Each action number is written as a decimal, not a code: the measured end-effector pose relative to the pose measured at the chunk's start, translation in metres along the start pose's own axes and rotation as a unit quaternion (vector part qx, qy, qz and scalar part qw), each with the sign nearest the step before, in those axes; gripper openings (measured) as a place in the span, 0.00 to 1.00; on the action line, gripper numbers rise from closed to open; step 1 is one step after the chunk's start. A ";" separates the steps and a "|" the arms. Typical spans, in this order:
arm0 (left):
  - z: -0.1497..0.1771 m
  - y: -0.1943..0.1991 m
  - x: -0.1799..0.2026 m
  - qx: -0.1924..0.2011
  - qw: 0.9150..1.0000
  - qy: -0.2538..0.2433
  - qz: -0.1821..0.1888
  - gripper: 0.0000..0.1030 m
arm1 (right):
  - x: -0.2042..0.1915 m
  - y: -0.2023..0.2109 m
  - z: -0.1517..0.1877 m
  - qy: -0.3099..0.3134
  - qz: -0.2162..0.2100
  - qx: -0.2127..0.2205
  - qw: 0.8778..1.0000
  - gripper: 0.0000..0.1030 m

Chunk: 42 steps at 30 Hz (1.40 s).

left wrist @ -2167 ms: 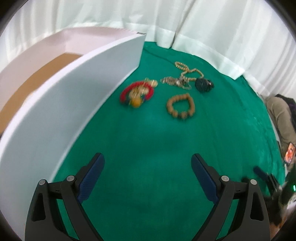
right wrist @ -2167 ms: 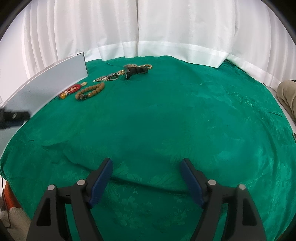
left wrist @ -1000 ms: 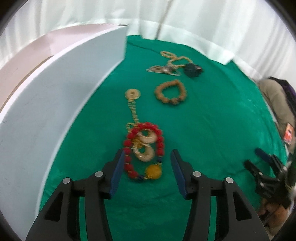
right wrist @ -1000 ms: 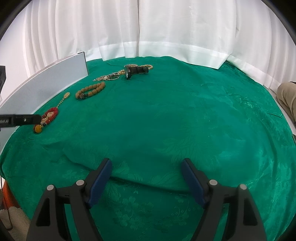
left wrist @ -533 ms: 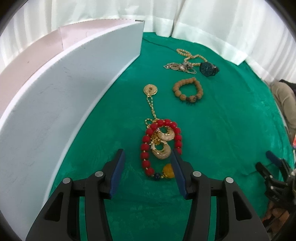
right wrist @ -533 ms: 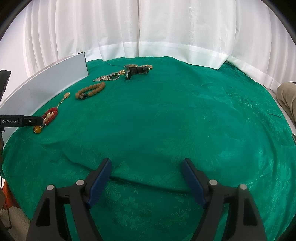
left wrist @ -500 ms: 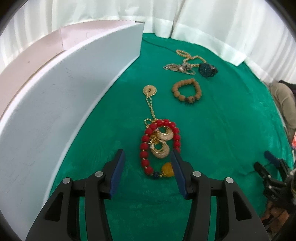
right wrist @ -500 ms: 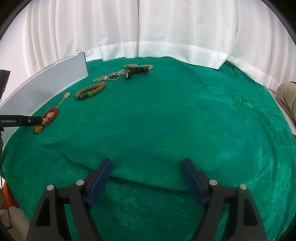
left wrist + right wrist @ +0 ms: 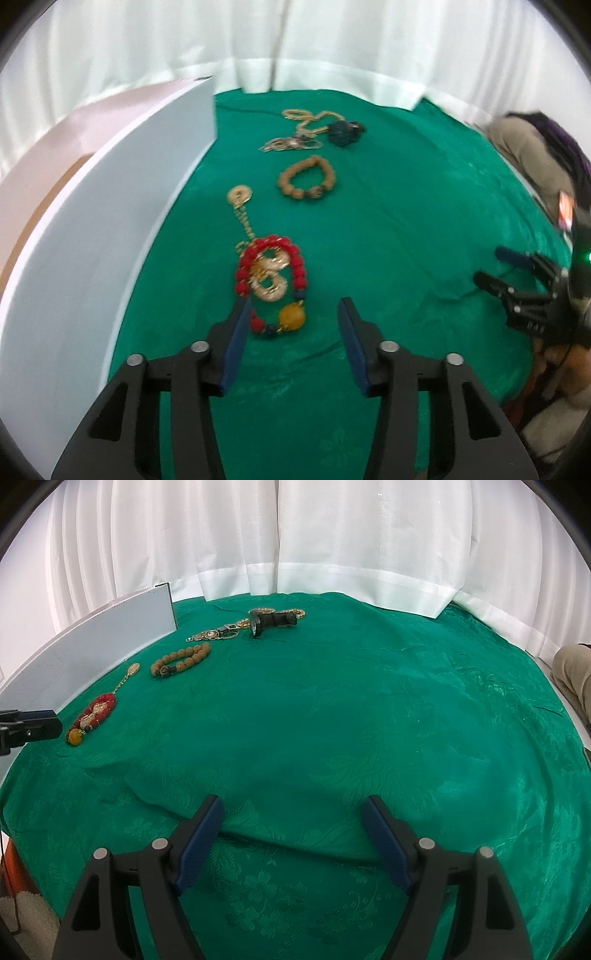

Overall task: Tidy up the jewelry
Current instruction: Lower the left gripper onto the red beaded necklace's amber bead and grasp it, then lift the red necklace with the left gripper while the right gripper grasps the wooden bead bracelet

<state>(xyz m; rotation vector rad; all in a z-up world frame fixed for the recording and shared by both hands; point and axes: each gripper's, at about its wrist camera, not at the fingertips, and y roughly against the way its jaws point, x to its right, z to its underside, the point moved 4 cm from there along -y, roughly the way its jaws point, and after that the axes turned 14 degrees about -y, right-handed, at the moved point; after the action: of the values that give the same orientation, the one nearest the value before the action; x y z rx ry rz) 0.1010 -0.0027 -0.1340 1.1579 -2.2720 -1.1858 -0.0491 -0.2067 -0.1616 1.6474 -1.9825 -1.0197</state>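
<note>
Green brocade cloth (image 9: 406,229) covers the desk.

Left wrist view: the left hand-held gripper (image 9: 291,325) is partly open and holds nothing; its jaws flank the near end of the red bead bracelet (image 9: 271,273), whose amber bead (image 9: 292,318) lies between them. A gold pendant chain (image 9: 242,210) runs far from it. Farther off lie a wooden bead bracelet (image 9: 306,179), a tangle of gold chains (image 9: 295,138) and a dark watch (image 9: 345,131). A white box (image 9: 110,221) stands at left.

Right wrist view: the right hand-held gripper (image 9: 291,827) hangs wide open, empty, over bare cloth near the desk's front edge, well apart from the jewelry.

Judged step: grasping the red bracelet. Next move: close on the beads, then lift toward the box.
</note>
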 end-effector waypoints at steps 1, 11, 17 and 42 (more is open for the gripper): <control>-0.002 -0.002 0.004 0.000 1.000 -0.013 0.004 0.39 | 0.000 0.000 0.000 0.000 0.000 0.000 1.000 0.78; 0.001 -0.026 0.014 -0.063 0.996 -0.059 -0.005 0.32 | 0.001 0.001 0.000 -0.005 -0.005 0.001 1.000 0.78; -0.003 -0.035 0.009 -0.073 0.997 -0.026 0.023 0.15 | 0.001 0.002 0.000 -0.007 -0.007 0.001 1.000 0.78; -0.047 0.075 -0.078 0.103 0.960 0.229 0.127 0.15 | -0.002 0.000 0.002 0.001 0.004 -0.002 1.000 0.78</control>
<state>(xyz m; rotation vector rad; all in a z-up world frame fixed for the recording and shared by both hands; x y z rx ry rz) 0.1388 0.0582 -0.0402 1.0374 -2.1282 -0.5270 -0.0499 -0.2047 -0.1627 1.6369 -1.9829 -1.0182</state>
